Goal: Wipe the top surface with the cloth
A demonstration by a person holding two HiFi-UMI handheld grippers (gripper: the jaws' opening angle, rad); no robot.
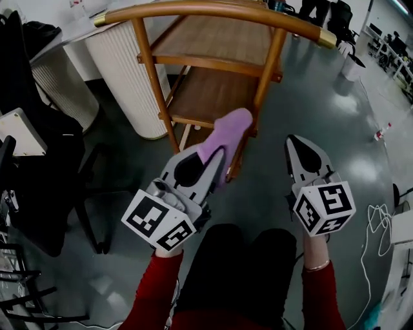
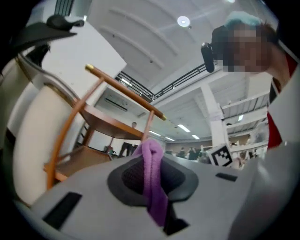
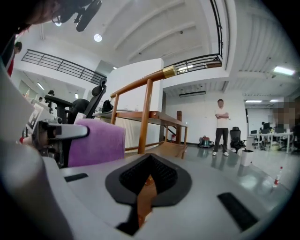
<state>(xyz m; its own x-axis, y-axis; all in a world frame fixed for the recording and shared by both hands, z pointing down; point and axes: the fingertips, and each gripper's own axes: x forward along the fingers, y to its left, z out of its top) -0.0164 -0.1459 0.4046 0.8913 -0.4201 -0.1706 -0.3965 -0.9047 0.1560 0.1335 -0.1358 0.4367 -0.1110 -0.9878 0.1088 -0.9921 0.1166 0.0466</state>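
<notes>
pinching the purple cloth (image 1: 227, 129) was the left gripper (image 1: 216, 155), its jaws closed tight on a bunched fold, so that in the left gripper view the fabric ran as a narrow rope down the slit between the pads. most of the cloth stood out past the jaw tips as a rounded flap. it was held in the air near the front of the wooden trolley (image 1: 150, 71) and, in the head view, over the near edge of its lower shelf (image 1: 213, 97). it touched nothing that could be seen. the top shelf (image 1: 213, 40), the surface to be wiped, lay farther off and higher, under the curved handle rail (image 1: 213, 9), and looked bare. the right gripper (image 1: 295, 143) hung apart to the right over the grey floor (image 1: 348, 116), jaws drawn together with only a thin slit between them and nothing gripped (the brown streak there seemed to be the trolley's wood seen through the gap).

the cloth looked light, soft and limp, a fleecy thing that would fold over itself rather than lie flat. by my judgement the hold near one end suited it: the free flap could be laid on the shelf and dragged. pressure would have to come from the jaw tips bearing on the fabric, since the cloth had no stiffness of its own. it would not break or slip much, though a loose corner might catch on the trolley's uprights.
</notes>
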